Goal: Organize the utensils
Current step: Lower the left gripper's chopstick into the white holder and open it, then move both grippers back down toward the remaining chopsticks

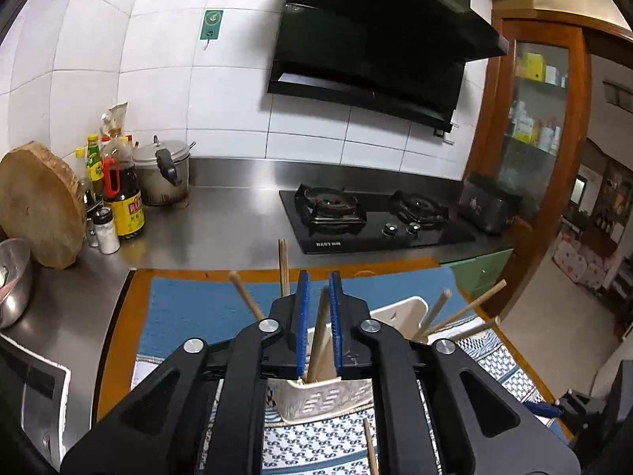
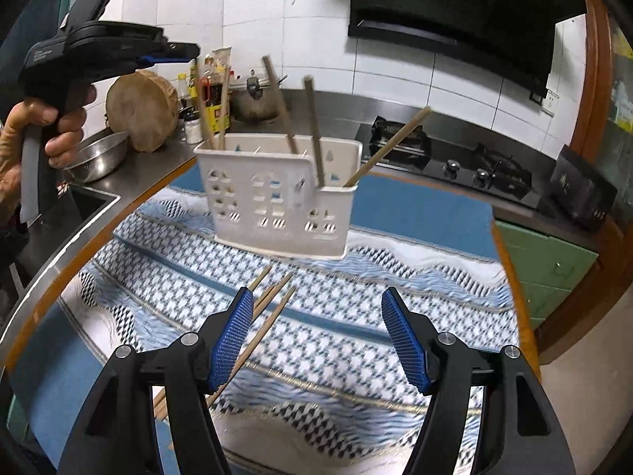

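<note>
Now the white holder stands on the patterned cloth on the bench, with several chopsticks leaning in it. It looks light, so a bump could tip it over and spill them. Loose chopsticks lie on the cloth in front. The right tool is wide open above them, holding nothing. The left tool is nearly closed, with one chopstick between its pads, standing in the holder; I cannot tell if they pinch it.

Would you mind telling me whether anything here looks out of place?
Yes: several chopsticks lie loose on the patterned cloth in front of the white holder, while the others stand inside it, splayed at different angles.
</note>
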`<state>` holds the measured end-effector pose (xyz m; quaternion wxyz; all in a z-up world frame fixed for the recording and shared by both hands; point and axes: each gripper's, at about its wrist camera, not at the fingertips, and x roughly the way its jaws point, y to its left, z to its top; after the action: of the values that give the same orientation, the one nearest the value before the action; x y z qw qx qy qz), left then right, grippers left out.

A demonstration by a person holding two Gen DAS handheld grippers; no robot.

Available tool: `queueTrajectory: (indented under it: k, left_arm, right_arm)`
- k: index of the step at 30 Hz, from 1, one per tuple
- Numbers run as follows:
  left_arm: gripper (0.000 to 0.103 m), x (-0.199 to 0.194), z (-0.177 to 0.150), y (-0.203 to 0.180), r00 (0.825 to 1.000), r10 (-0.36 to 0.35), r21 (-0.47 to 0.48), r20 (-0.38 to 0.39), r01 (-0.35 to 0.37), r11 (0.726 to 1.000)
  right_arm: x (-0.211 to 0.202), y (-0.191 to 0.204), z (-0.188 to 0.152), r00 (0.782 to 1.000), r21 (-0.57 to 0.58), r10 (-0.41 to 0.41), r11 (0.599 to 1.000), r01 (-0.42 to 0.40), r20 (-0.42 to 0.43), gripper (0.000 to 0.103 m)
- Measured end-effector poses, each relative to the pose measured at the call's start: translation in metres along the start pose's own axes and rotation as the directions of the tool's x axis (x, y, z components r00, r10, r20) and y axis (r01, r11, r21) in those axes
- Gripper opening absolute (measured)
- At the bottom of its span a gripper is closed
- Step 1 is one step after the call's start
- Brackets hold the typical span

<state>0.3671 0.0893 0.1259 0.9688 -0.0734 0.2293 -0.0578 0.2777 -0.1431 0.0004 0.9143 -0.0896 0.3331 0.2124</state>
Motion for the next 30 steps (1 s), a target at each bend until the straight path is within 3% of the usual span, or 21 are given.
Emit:
queueTrajectory:
  k: [2, 4, 8, 12, 20, 30]
  left_arm:
    - [0.04, -0.005, -0.004, -0.001, 1.0, 0.009, 0.007, 0.005, -0.009, 1.0]
    - [0.052, -0.015, -0.007, -0.003, 0.999, 0.015, 0.014, 0.029, -0.015, 1.0]
    - [0.069, -0.041, -0.013, -0.008, 0.998, 0.022, 0.021, 0.06, -0.024, 0.999]
    - [0.086, -0.071, -0.027, -0.012, 0.994, 0.038, 0.041, 0.103, -0.043, 0.998]
    - [0.095, -0.113, -0.083, -0.002, 0.998, 0.004, -0.039, 0.063, -0.002, 0.999]
    - [0.097, -0.138, -0.154, 0.017, 0.996, 0.089, -0.033, -0.001, -0.089, 0.996]
  right_arm:
    - [0.001, 0.005, -0.007, 1.0, 0.012, 0.014, 1.0, -0.014, -0.02, 0.065]
    - [0.002, 0.012, -0.018, 0.999, 0.024, 0.025, 0.999, -0.024, -0.044, 0.065]
    - [0.002, 0.027, -0.039, 0.995, 0.058, 0.061, 0.997, -0.057, -0.084, 0.065]
    - [0.0, 0.045, -0.059, 0.989, 0.067, 0.093, 0.994, -0.086, -0.112, 0.057]
    - [0.007, 0.079, -0.091, 0.981, 0.113, 0.12, 0.988, -0.103, -0.152, 0.042]
    - [0.033, 0.091, -0.107, 0.973, 0.191, 0.115, 0.979, -0.077, -0.2, 0.03]
